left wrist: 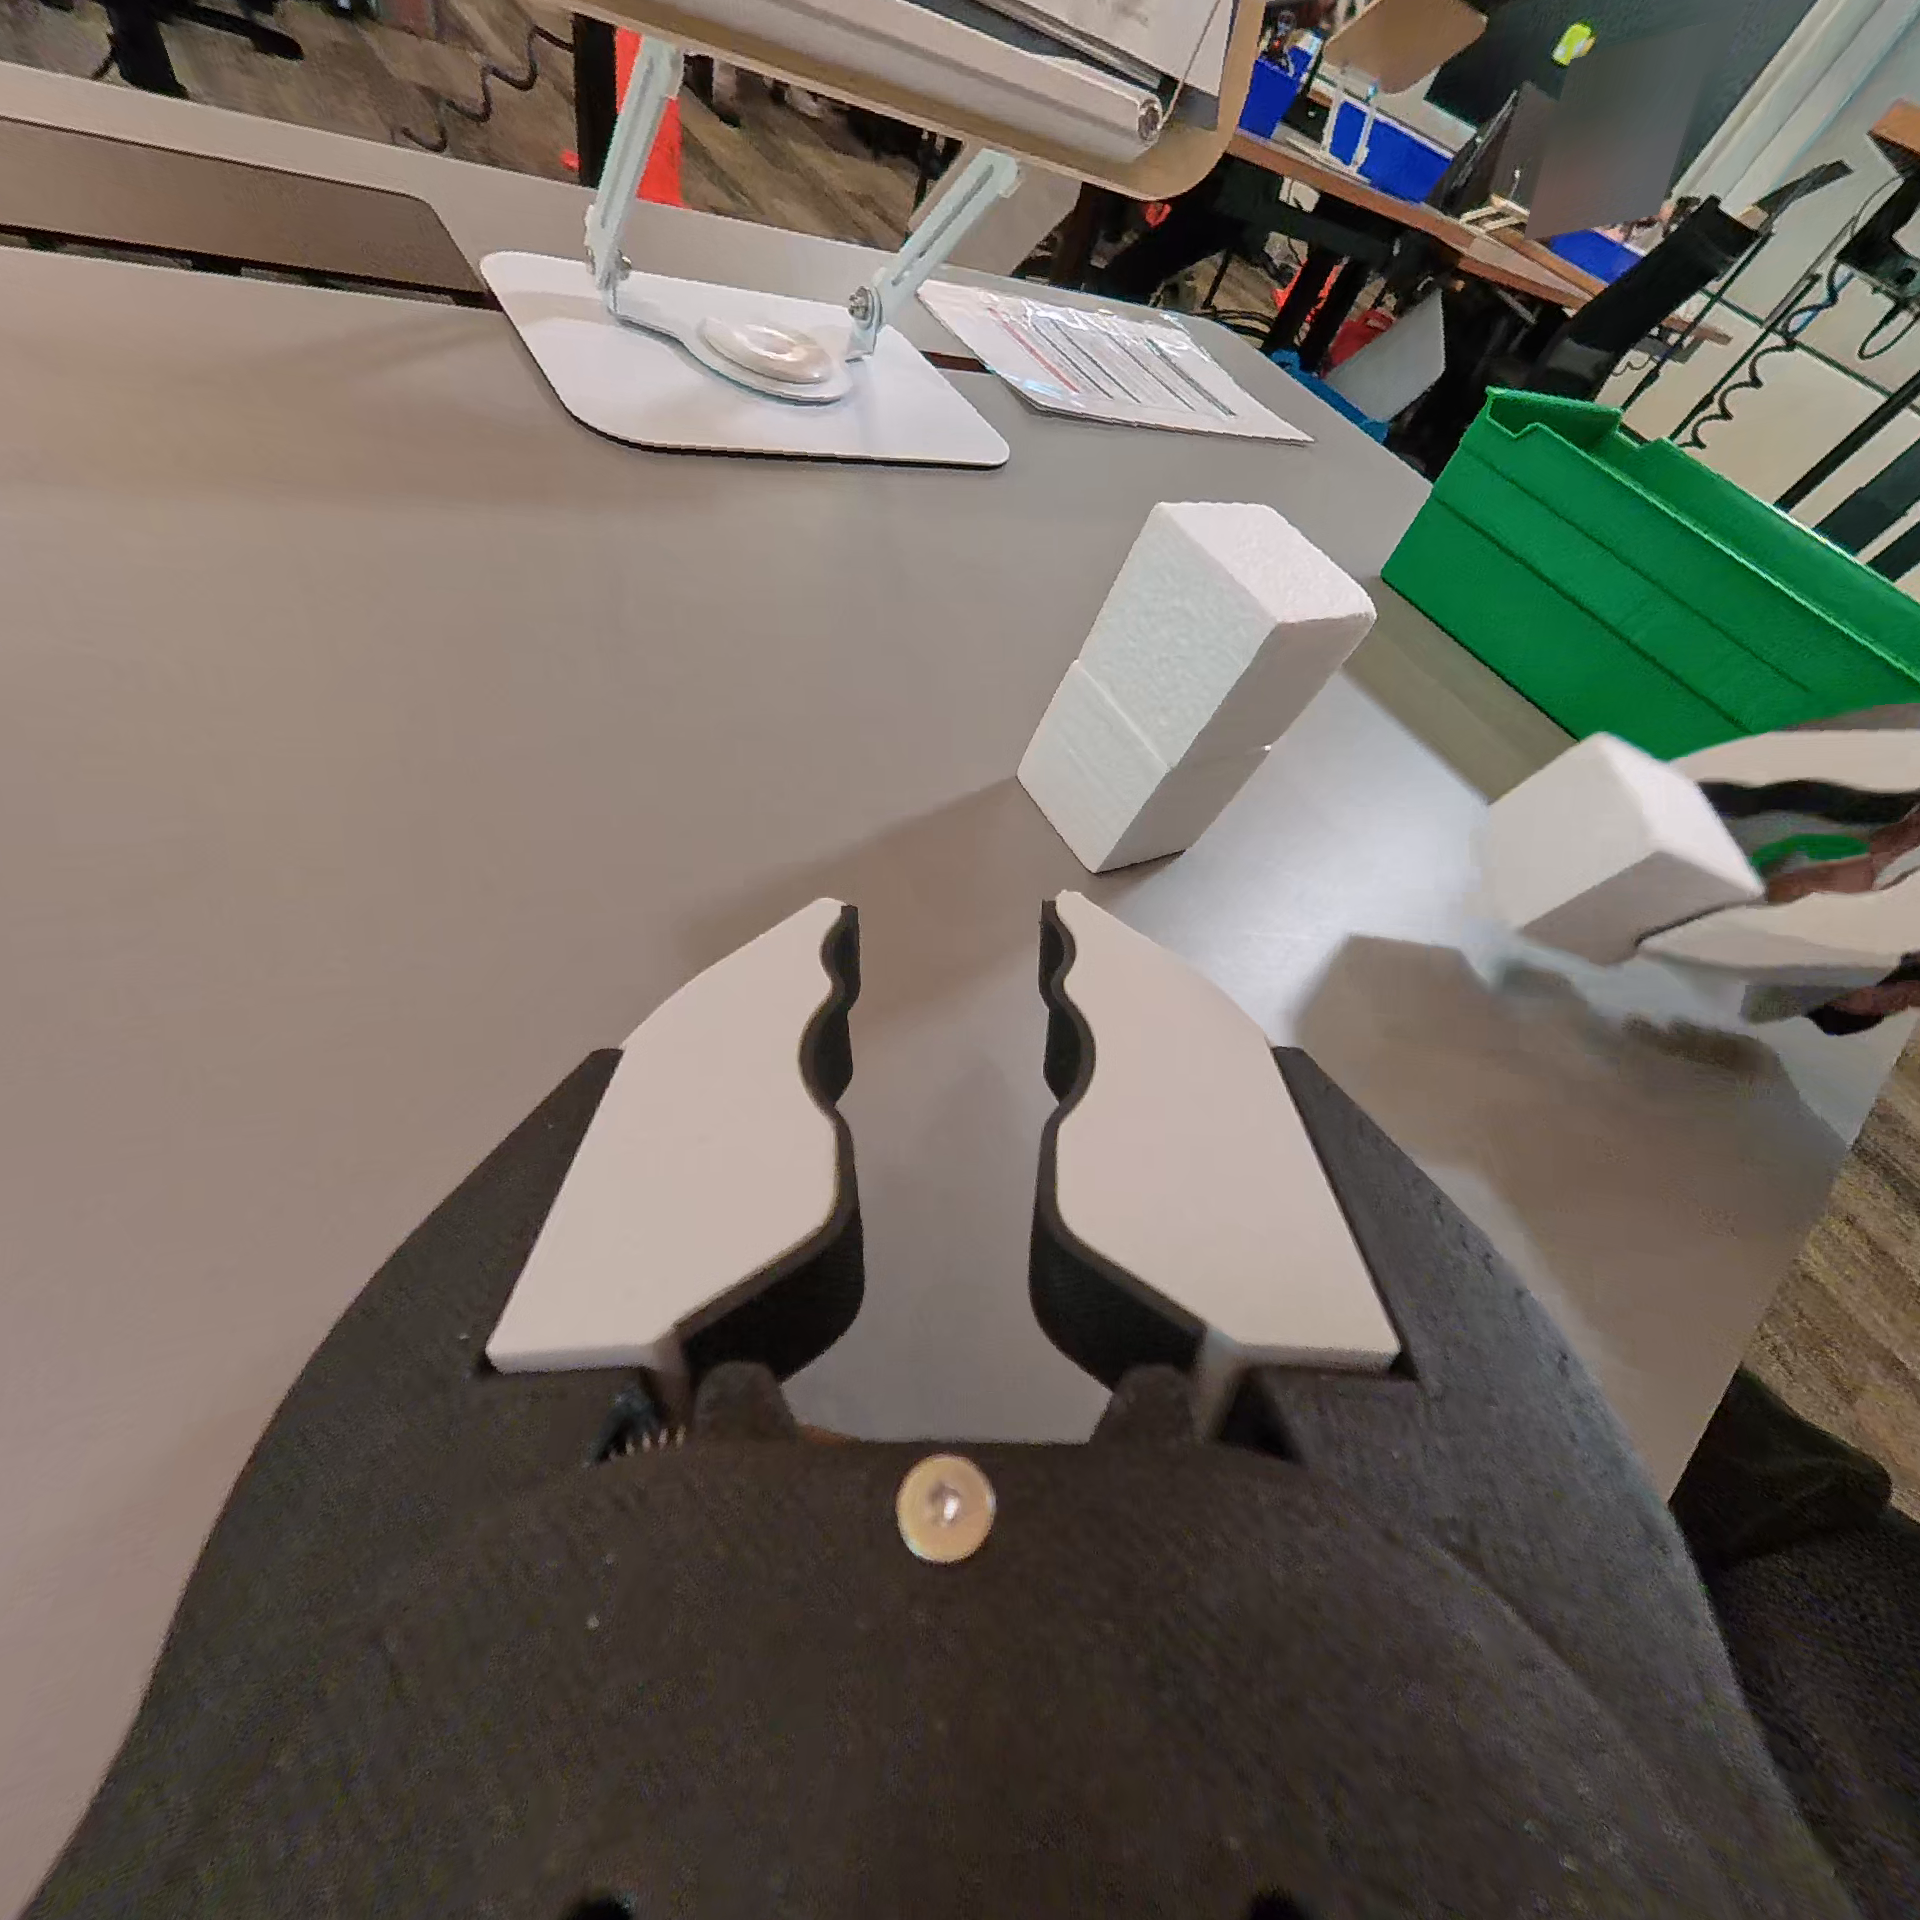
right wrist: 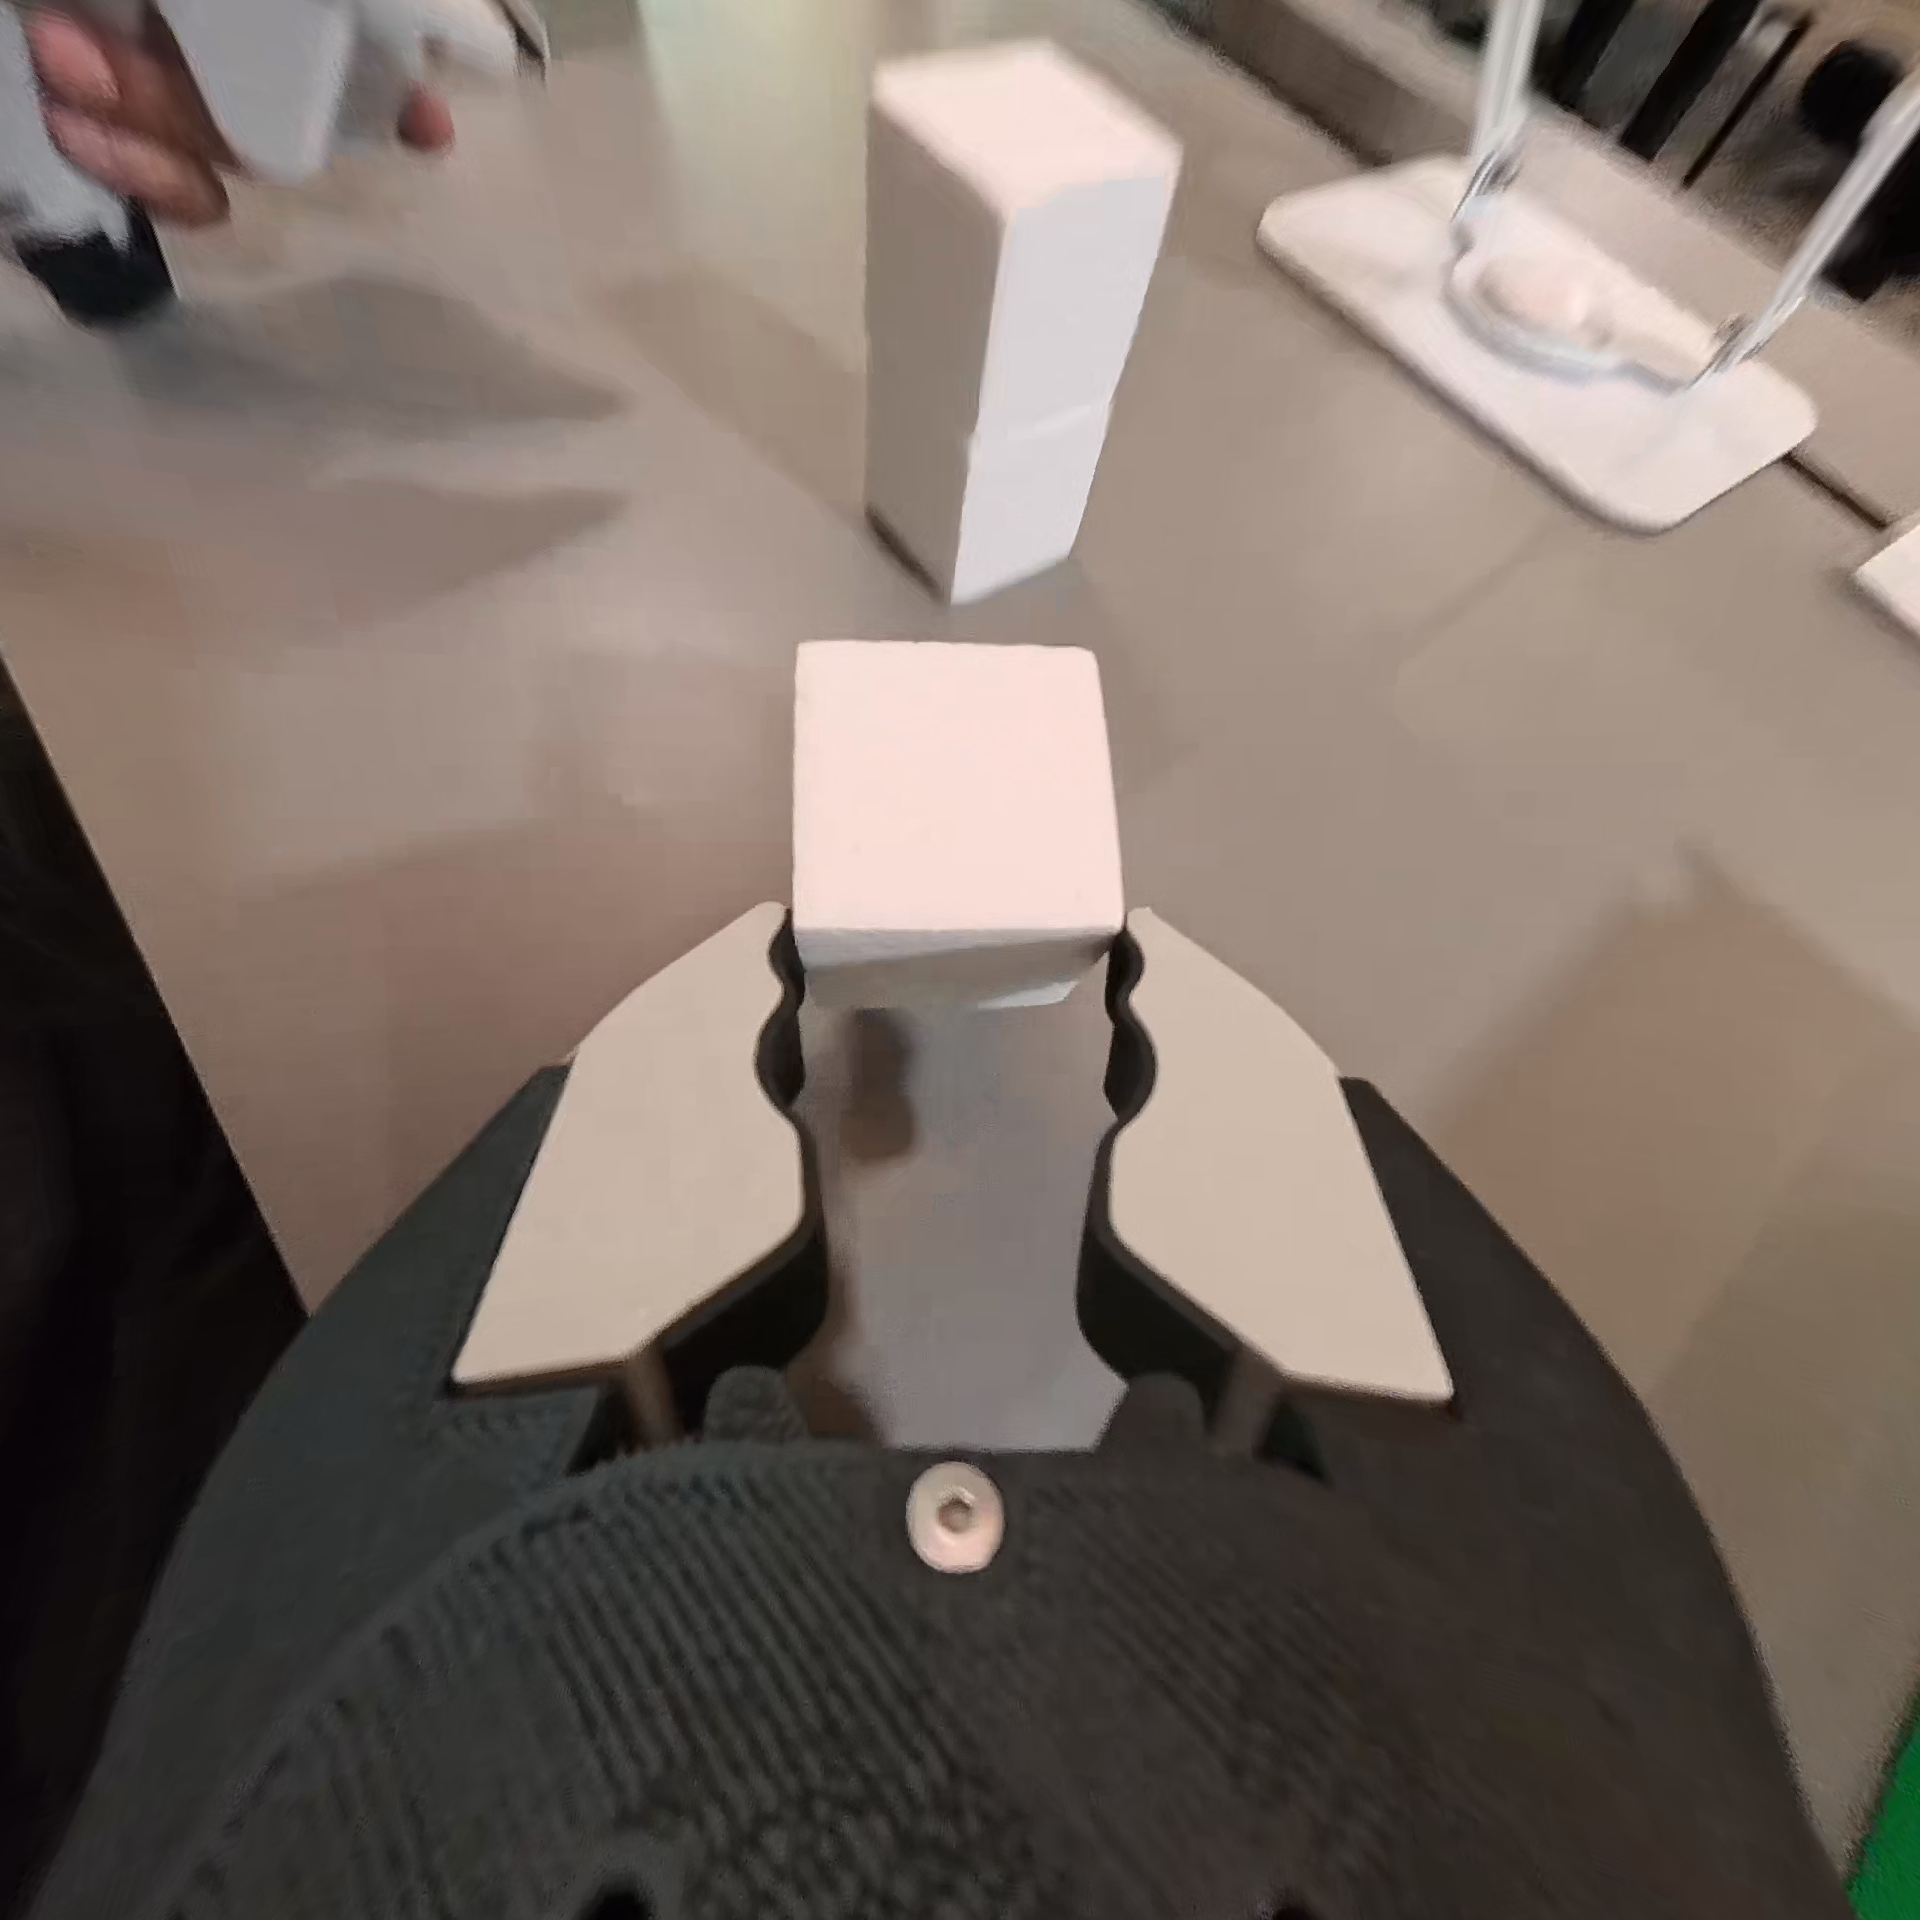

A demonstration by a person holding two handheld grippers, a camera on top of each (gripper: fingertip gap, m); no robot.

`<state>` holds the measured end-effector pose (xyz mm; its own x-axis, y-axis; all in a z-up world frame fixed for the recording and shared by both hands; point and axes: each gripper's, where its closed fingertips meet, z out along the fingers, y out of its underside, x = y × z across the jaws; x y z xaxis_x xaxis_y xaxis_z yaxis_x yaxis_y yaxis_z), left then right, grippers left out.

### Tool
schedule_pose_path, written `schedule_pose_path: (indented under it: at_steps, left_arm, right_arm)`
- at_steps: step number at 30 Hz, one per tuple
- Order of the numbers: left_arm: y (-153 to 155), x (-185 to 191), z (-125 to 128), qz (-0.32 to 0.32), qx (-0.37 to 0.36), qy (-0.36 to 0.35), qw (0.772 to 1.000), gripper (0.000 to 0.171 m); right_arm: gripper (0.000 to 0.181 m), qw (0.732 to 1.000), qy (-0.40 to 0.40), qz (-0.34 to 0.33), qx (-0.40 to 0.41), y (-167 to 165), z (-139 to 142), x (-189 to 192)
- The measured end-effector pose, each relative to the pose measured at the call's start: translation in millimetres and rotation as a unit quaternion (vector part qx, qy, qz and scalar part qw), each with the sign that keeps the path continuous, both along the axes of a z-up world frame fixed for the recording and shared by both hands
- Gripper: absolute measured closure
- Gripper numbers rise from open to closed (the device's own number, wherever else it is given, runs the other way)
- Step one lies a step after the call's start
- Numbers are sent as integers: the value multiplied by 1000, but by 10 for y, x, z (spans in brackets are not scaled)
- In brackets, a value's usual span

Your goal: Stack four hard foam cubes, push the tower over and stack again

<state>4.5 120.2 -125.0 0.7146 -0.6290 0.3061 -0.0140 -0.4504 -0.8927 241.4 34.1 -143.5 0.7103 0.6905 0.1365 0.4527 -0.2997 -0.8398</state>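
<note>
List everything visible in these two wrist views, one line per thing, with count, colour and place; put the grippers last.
foam block stack: two white blocks, one on the other, standing on the table
loose foam cube: one, white, clamped at the right gripper's tips
table: one, grey-beige, under everything
stand: one, white flat base with two metal arms, far side of the table
plastic-sleeved sheet: one, clear over white, beside the stand
bin: one, green, off the table's right edge
left gripper: pale fingers on a black body, jaws apart, empty, short of the stack
right gripper: same build, shut on the loose foam cube, facing the stack
</note>
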Motion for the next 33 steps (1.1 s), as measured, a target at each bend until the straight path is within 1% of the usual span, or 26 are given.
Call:
schedule_pose_path:
  at_steps: [3, 5, 8, 12, 14, 16, 18, 21, 24, 27, 30, 33]
  left_arm:
    - [-11, 5, 4, 2, 2, 1, 1000, 138]
    - [-32, 2, 3, 1, 3, 3, 1000, 138]
    - [-58, -18, 16, 2, 8, 4, 1000, 138]
    - [-102, -65, -9, 5, 14, 14, 1000, 139]
    - [-157, -140, -34, 12, 18, 28, 999, 139]
    - [-194, -251, -18, 26, 35, 43, 998, 139]
    - [-249, -387, -27, 40, 50, 66, 996, 139]
    - [-310, -612, -17, 66, 64, 82, 992, 140]
    - [-350, -788, -3, 91, 58, 68, 992, 140]
    - [-388, -899, 12, 107, 51, 52, 992, 140]
    - [-406, -939, 47, 113, 51, 39, 992, 141]
    - [-416, -917, 42, 107, 45, 31, 993, 140]
  right_arm:
    - [124, 998, 43, 8, 53, 142, 374, -3]
    - [124, 995, 55, 39, 68, 224, 633, -53]
    - [125, 991, 38, 103, 74, 406, 960, -196]
    - [125, 981, 20, 178, 73, 755, 1211, -499]
    - [125, 977, 12, 204, 63, 931, 1217, -636]
    - [125, 975, 1, 222, 31, 1064, 1102, -722]
    - [125, 971, 1, 237, 5, 1110, 986, -783]
    - [125, 968, -11, 251, 4, 1114, 919, -833]
    - [124, 967, -25, 253, -4, 1126, 879, -845]
    - [125, 966, -10, 258, -13, 1150, 878, -910]
    - [125, 965, -20, 263, -15, 1166, 838, -951]
    - [125, 963, -34, 266, -14, 1163, 783, -949]
